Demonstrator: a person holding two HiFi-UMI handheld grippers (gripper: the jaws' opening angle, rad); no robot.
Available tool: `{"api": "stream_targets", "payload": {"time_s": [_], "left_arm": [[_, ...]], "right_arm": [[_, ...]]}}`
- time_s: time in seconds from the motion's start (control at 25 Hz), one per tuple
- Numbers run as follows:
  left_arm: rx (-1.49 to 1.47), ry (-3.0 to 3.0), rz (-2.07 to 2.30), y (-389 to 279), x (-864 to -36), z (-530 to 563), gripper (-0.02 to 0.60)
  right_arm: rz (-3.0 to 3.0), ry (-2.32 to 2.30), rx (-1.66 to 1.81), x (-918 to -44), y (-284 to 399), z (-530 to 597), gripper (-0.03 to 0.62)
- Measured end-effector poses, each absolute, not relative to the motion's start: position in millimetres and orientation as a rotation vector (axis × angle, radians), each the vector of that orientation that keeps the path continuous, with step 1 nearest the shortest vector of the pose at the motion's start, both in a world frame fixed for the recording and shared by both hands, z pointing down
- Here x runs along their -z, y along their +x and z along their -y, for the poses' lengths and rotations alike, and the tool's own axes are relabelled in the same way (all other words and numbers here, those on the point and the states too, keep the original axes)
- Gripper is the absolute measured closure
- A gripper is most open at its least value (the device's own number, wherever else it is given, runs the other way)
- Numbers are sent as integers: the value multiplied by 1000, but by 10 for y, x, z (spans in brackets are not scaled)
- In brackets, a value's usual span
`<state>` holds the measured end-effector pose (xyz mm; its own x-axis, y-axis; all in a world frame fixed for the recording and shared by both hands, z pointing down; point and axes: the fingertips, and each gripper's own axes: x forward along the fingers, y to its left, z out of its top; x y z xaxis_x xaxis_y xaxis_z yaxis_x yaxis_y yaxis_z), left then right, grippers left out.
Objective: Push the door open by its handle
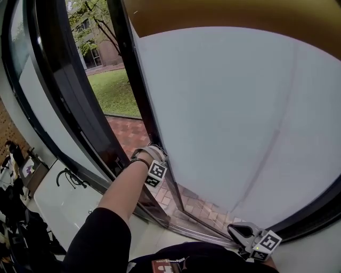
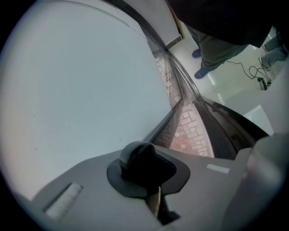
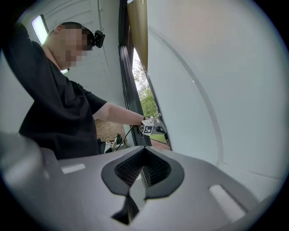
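Pushing well, I judge, means driving my left gripper (image 1: 154, 154), its jaws shut together on nothing, squarely into the black-framed edge of the tall white-panelled door (image 1: 240, 117) just ahead of its tips, where I cannot make out the handle, toward the red brick paving (image 1: 130, 136) beyond.

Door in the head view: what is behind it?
Past the edge of the door: brick paving, a lawn, a tree and a building. The frosted panel hides everything directly behind it.

The broad frosted glass door panel (image 1: 240, 117) is pale grey-white, its metal frame (image 1: 143, 106) black. Left of centre, the brick paving (image 1: 128, 136) is red-brown with pale joints. The upper-left lawn (image 1: 114, 90) is green.
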<state>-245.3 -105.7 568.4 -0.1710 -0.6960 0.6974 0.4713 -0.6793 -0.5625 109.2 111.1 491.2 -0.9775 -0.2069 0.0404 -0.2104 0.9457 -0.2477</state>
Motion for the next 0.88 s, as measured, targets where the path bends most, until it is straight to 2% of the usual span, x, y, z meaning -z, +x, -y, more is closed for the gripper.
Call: {"api": "stream_targets", "payload": {"time_s": [0.28,0.56,0.88], "left_arm": [[1845,-1325,-219,-2244,-5746,1968,588],[1754,-1303,-175,-2322,-5621,2572,588],[1696,-1244,-118,-1409,-5344,3598,588]], "right_arm": [[3097,542,-363,-4731,707,-421,594],[3040,831,-264,-4606,520,166,594],[3035,714,-279,-4514,1155,895,594]]}}
